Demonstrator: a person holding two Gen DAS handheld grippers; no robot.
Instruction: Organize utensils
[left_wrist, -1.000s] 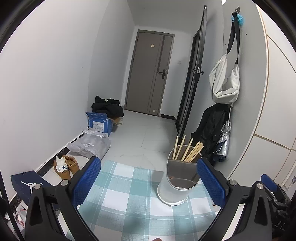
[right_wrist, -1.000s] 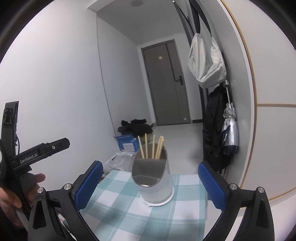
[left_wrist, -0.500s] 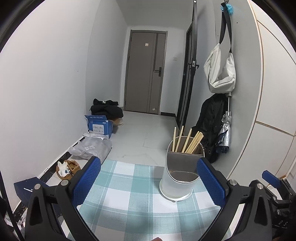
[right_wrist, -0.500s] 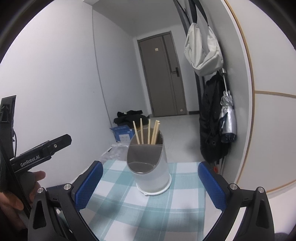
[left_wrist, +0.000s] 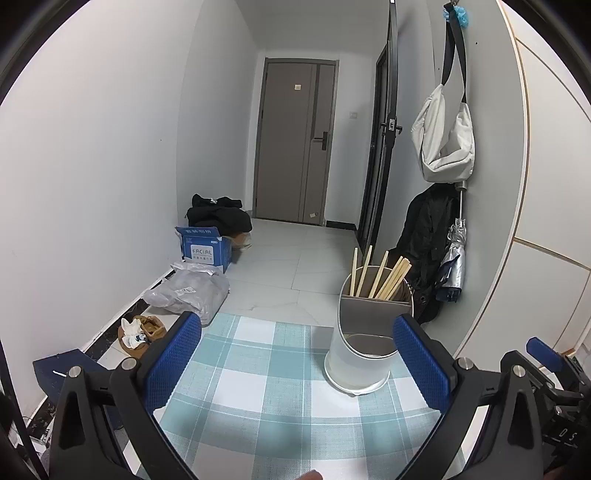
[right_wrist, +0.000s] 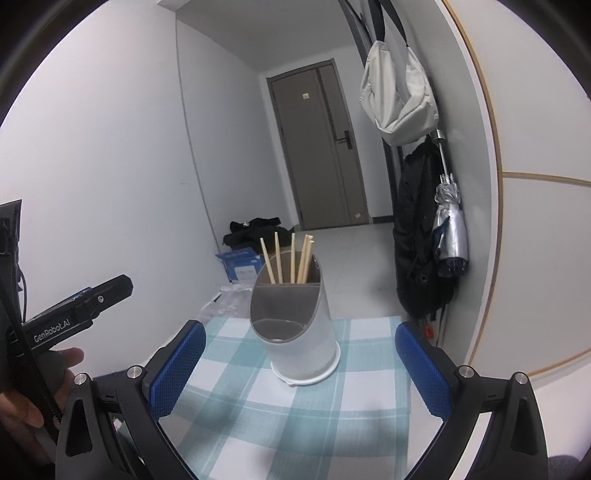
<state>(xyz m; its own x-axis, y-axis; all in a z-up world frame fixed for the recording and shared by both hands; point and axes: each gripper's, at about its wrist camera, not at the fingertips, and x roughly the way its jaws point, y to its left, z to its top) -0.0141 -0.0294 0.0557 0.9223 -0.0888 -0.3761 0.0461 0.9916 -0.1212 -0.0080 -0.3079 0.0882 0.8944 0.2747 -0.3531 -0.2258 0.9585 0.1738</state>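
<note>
Both cameras have tilted slightly since a moment ago, nothing else. Left gripper (left_wrist: 297, 363) and right gripper (right_wrist: 295, 369), blue-padded, hang released over the checked woven tablecloth (right_wrist: 236, 398). Near its far edge stands the frosted cylindrical holder (right_wrist: 301, 332), wooden chopsticks (right_wrist: 291, 258) in its rear compartment.

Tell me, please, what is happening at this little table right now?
A person holds a two-finger tool in each hand above a checked tablecloth. Both the left tool and the right tool are open and hold nothing. Ahead of them stands a white utensil holder with wooden chopsticks upright in its rear compartment; the front compartment looks empty. Neither tool touches the holder, and no loose utensils show on the cloth.
</note>
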